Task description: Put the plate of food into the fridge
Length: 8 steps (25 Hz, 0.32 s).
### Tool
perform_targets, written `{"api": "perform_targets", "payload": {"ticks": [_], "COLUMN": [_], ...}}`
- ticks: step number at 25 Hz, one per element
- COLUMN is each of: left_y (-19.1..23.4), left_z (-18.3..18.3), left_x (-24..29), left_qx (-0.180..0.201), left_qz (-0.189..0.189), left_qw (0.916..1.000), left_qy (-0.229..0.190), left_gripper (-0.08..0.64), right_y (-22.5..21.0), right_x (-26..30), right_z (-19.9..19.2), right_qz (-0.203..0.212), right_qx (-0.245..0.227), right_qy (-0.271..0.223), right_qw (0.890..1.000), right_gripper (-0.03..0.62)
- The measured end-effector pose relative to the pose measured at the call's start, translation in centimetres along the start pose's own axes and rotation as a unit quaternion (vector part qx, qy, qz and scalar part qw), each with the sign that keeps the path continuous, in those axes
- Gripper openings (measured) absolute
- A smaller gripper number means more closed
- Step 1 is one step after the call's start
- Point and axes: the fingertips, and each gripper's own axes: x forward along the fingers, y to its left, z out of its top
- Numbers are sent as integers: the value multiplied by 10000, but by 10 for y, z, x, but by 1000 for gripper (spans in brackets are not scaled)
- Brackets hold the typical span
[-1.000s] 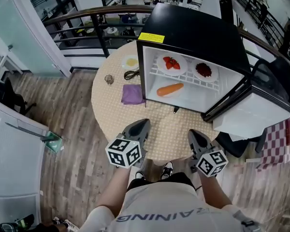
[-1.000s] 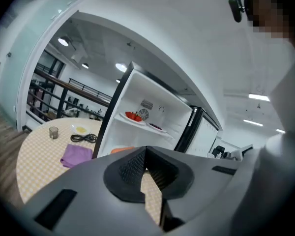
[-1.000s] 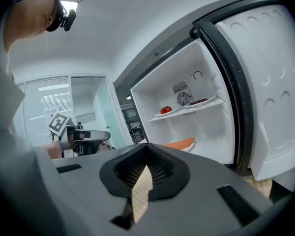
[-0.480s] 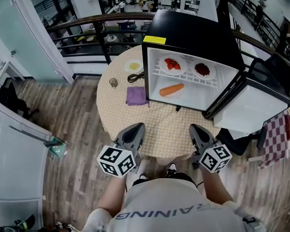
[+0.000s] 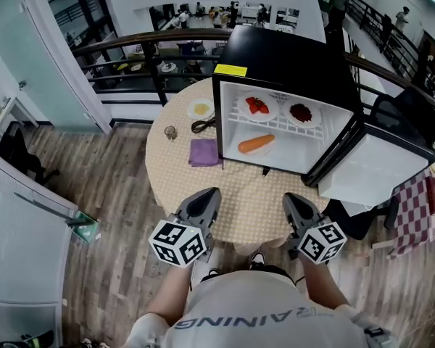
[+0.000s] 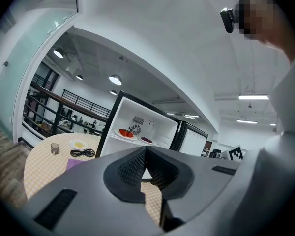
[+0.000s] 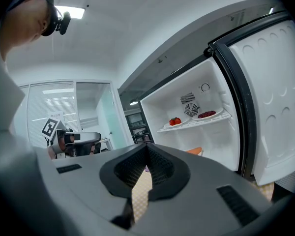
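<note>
A black mini fridge (image 5: 290, 56) stands open on the round table (image 5: 167, 162). Its top shelf holds a plate of strawberries (image 5: 257, 106) and a plate of dark red food (image 5: 301, 112). A carrot on a plate (image 5: 256, 144) lies below them. A small white plate with yellow food (image 5: 201, 109) sits on the table, left of the fridge. My left gripper (image 5: 213, 192) and right gripper (image 5: 288, 197) hover side by side over the table's near edge. Both are shut and empty, and both point level at the fridge. The left gripper view shows the yellow plate (image 6: 79, 143) far off.
Beside the yellow plate lie a black cable (image 5: 200, 126), a small glass (image 5: 170, 132) and a purple cloth (image 5: 204, 151). The white fridge door (image 5: 377, 165) swings out to the right. A railing (image 5: 130, 46) runs behind the table, and a checkered cloth (image 5: 413, 209) lies at right.
Both grippers have risen a little in front of my body, still shut. The table and fridge look slightly farther away than before.
</note>
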Motion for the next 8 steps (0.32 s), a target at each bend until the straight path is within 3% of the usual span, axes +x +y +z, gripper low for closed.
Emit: {"api": "perform_targets", "payload": {"ticks": [8], "left_y": [-4], "left_z": [-2], "left_x": [7], "left_qx": [-56], "left_qz": [-32], "left_qw": [10000], "left_qy": [16], "left_gripper": [9], "right_y": [-3], "right_x": [-2], "right_z": [-2], "right_qz": [29], "right_qx": [-10], "right_qy": [54], "right_qw": [10000], "right_gripper": [21]}}
